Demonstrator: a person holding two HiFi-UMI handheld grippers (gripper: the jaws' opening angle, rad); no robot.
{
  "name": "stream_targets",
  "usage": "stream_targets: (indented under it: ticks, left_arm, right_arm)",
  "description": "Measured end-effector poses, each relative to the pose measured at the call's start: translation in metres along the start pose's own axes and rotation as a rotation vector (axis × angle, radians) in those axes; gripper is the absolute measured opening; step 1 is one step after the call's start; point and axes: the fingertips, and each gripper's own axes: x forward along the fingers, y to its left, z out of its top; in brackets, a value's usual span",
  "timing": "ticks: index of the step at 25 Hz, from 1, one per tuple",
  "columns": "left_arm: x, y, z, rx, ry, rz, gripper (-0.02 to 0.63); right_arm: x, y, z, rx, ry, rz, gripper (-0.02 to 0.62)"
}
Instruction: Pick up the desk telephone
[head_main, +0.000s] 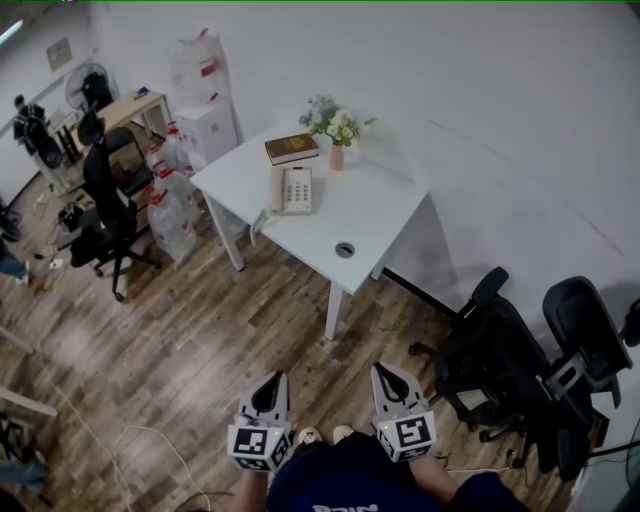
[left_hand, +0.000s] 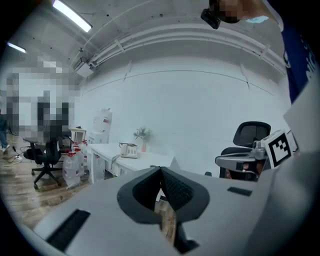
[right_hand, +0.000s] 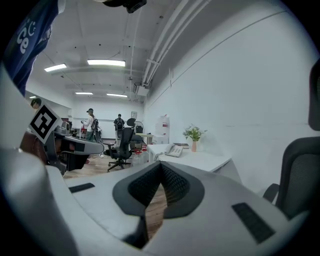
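A white desk telephone (head_main: 293, 189) lies on the white table (head_main: 380, 215), with its cord hanging over the near left edge. It shows small and far off in the left gripper view (left_hand: 129, 150) and in the right gripper view (right_hand: 174, 150). Both grippers are held low near my body, well short of the table. My left gripper (head_main: 273, 385) is shut with nothing in it, and my right gripper (head_main: 389, 375) is shut and empty too. In the left gripper view the jaws (left_hand: 161, 172) meet at the tips; the same holds in the right gripper view (right_hand: 161, 167).
A brown book (head_main: 292, 148) and a vase of flowers (head_main: 335, 128) stand at the table's far side. Black office chairs (head_main: 520, 370) stand to the right, another chair (head_main: 105, 210) and water jugs (head_main: 168, 215) to the left. Wooden floor lies between me and the table.
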Motion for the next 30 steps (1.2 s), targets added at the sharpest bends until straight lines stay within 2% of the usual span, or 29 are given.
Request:
stream_targets:
  ticks: [14,23,30]
  left_arm:
    - [-0.006,0.032,-0.011,-0.014,-0.001,0.010,0.017]
    - [0.030,0.053,0.000,0.006,-0.013,0.054,0.017]
    - [0.085,0.067,0.015,0.005,0.007,0.079,0.017]
  right_arm:
    - [0.019,0.018,-0.006,0.019,-0.004,-0.045,0.023]
    - [0.074,0.002,-0.004,0.018,-0.014,0.011,0.023]
    - [0.142,-0.029,0.017,0.001,-0.030,0.077,0.023]
